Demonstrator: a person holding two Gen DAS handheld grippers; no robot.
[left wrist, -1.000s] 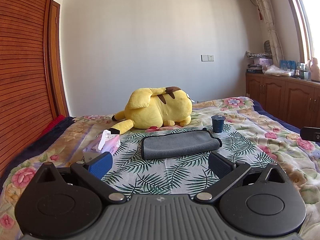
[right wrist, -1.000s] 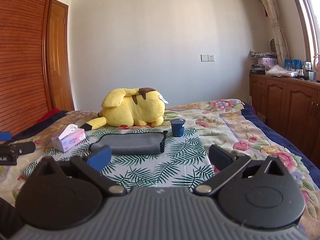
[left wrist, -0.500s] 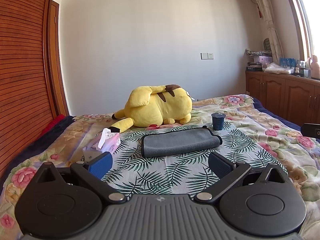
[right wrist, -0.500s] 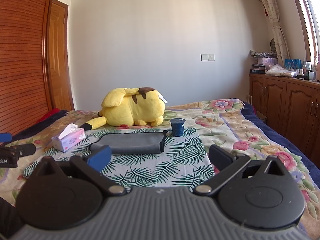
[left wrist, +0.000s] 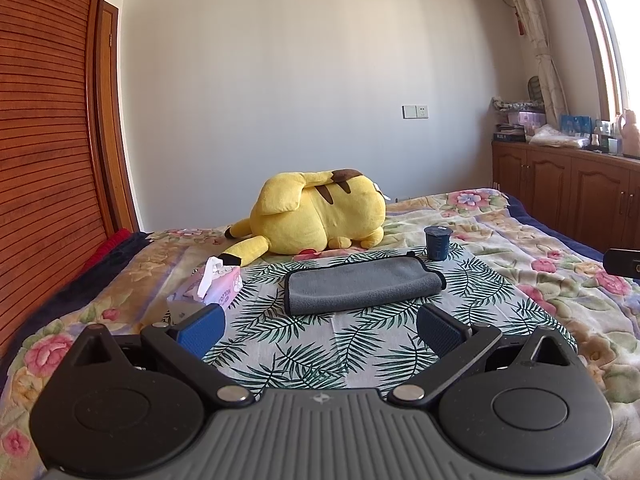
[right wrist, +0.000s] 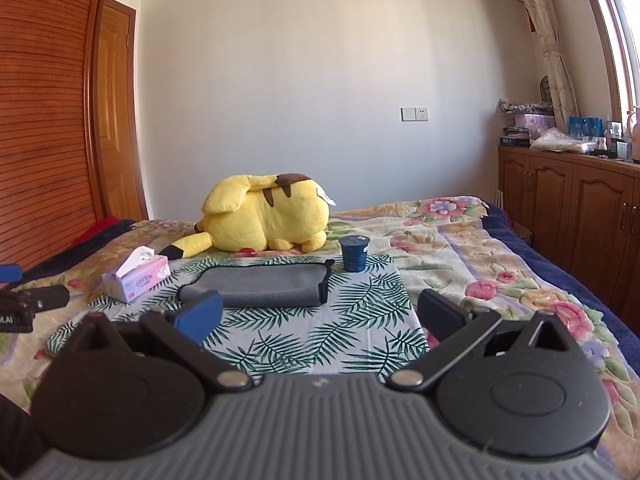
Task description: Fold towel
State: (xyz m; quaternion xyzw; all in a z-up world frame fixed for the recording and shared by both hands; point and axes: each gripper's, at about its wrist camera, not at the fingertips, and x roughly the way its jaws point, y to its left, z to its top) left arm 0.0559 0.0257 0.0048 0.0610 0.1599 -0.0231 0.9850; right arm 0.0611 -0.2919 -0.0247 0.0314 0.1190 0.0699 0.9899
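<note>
The left gripper (left wrist: pixel 319 326) and the right gripper (right wrist: pixel 319 318) both have their jaws spread wide with nothing between them, hanging above the leaf-print cloth (left wrist: pixel 320 344) on the bed (left wrist: pixel 532 280), apart from the towel (left wrist: pixel 362 286). The grey towel lies folded on this cloth, between the tissue box (right wrist: pixel 136 279), where "COTTON" can be read, and the blue cup (right wrist: pixel 354 253), in front of the yellow plush (right wrist: pixel 260 218). Compared with 0.5 s ago, the left view sits a little lower and nothing on the bed has moved.
</note>
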